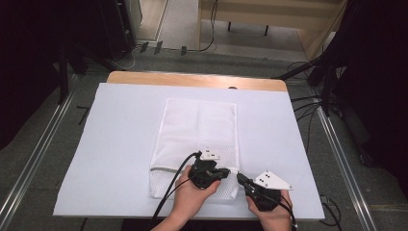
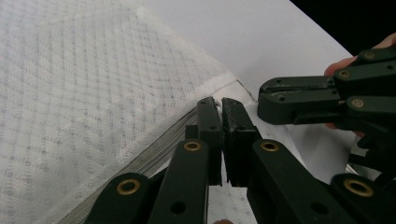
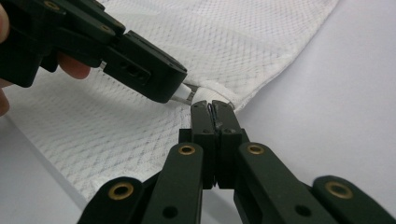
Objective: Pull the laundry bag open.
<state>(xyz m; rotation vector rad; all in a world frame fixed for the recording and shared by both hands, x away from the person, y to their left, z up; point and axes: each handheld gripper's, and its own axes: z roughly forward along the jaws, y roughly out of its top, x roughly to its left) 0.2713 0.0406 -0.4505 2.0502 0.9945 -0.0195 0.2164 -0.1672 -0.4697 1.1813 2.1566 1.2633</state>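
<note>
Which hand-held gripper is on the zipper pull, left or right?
The left hand-held gripper: its jaws pinch the metal zipper pull of the mesh laundry bag. The right hand-held gripper instead clamps the bag's white corner tab beside it.

White mesh bag [image 1: 199,130] – grey zip – on white sheet [image 1: 115,144]; black grippers.
</note>
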